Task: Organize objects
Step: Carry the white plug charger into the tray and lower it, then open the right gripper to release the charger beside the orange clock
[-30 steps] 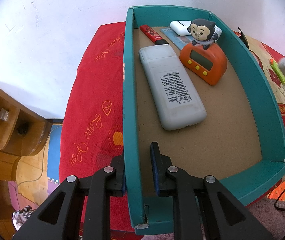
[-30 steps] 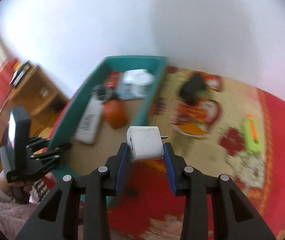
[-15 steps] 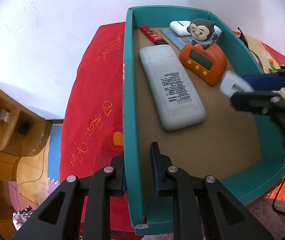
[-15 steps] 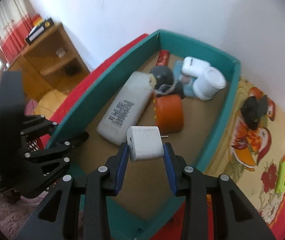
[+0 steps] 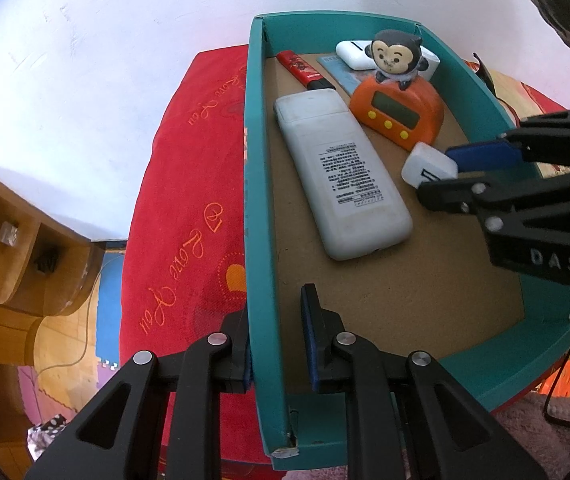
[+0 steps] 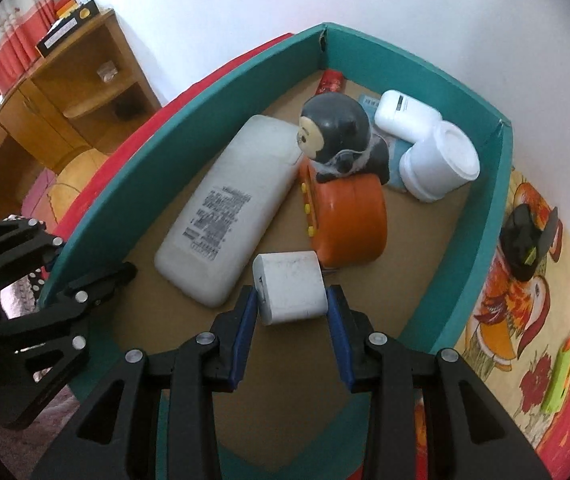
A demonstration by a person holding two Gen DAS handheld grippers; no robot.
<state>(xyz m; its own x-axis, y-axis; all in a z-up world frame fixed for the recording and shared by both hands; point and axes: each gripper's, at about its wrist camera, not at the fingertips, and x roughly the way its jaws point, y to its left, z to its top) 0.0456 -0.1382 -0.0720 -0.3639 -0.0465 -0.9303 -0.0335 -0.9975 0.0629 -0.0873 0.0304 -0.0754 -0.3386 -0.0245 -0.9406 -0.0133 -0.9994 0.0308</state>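
Observation:
A teal box [image 5: 257, 184] [image 6: 481, 240] sits on a red cloth. In it lie a white remote [image 5: 341, 176] [image 6: 225, 208], an orange clock with a monkey figure [image 5: 397, 112] [image 6: 345, 216], a red tube [image 5: 301, 70], a white case [image 6: 405, 114] and a white cup [image 6: 441, 164]. My left gripper [image 5: 275, 312] is shut on the box's left wall near the front corner. My right gripper [image 6: 291, 308] is shut on a white charger plug [image 6: 289, 292] [image 5: 427, 164], held inside the box between the remote and the clock.
Outside the box on the patterned cloth lie a black object [image 6: 525, 240] and a green object [image 6: 561, 376]. A wooden shelf unit [image 6: 65, 92] [image 5: 9, 248] stands at the left by a white wall.
My right gripper has carried the charger plug from beside the box over its wall and down into it, close to the clock. The left gripper has stayed on the box wall.

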